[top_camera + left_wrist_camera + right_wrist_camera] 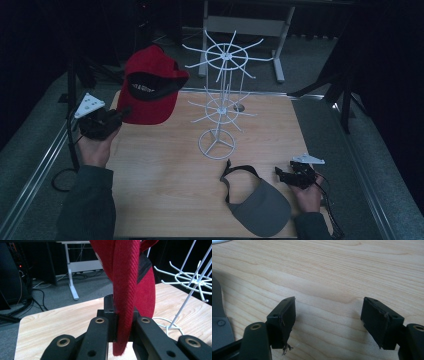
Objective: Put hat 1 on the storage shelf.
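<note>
red cap [150, 90] hangs clenched by its brim in the left gripper [119, 116], left of the rack [220, 95]; right gripper [286, 175] idles released beside the visor [260, 202]

Dim bluish light, dark surrounds, soft focus

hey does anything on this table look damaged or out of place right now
One thing: the right gripper has a frayed pad on its fingers, with loose threads hanging off the bottom edge. Otherwise nothing stands out; the red cap, grey visor and white rack look fine.
</note>
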Available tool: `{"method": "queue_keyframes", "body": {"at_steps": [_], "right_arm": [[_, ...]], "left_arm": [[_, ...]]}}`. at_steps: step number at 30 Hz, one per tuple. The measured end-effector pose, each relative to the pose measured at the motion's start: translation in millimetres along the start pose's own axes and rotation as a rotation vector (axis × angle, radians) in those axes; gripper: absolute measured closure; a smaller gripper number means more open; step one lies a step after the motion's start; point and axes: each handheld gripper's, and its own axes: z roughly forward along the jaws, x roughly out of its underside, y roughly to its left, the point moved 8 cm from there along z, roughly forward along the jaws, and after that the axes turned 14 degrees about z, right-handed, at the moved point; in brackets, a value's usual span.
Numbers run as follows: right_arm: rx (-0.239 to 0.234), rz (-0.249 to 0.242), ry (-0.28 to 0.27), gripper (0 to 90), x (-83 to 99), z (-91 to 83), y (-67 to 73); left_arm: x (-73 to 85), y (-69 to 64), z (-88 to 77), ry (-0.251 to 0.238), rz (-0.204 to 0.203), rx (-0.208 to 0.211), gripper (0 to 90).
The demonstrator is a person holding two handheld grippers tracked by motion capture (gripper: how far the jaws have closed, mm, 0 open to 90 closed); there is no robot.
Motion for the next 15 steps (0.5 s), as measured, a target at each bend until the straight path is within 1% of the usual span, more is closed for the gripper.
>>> {"method": "queue_keyframes", "body": {"at_steps": [1,7,15], "right_arm": [[0.000,0.000,0.000,28.0,0.0,0.0,0.0],[0.000,0.000,-0.001,28.0,0.0,0.1,0.0],[0.000,0.000,-0.001,28.0,0.0,0.1,0.0]], "left_arm": [[0.0,0.0,0.0,0.000,0.000,0.000,86.2],[-11.9,1.5,-2.4,-0.021,0.003,-0.002,86.2],[-24.0,2.3,-4.2,-0.051,-0.005,-0.002,86.1]]}}
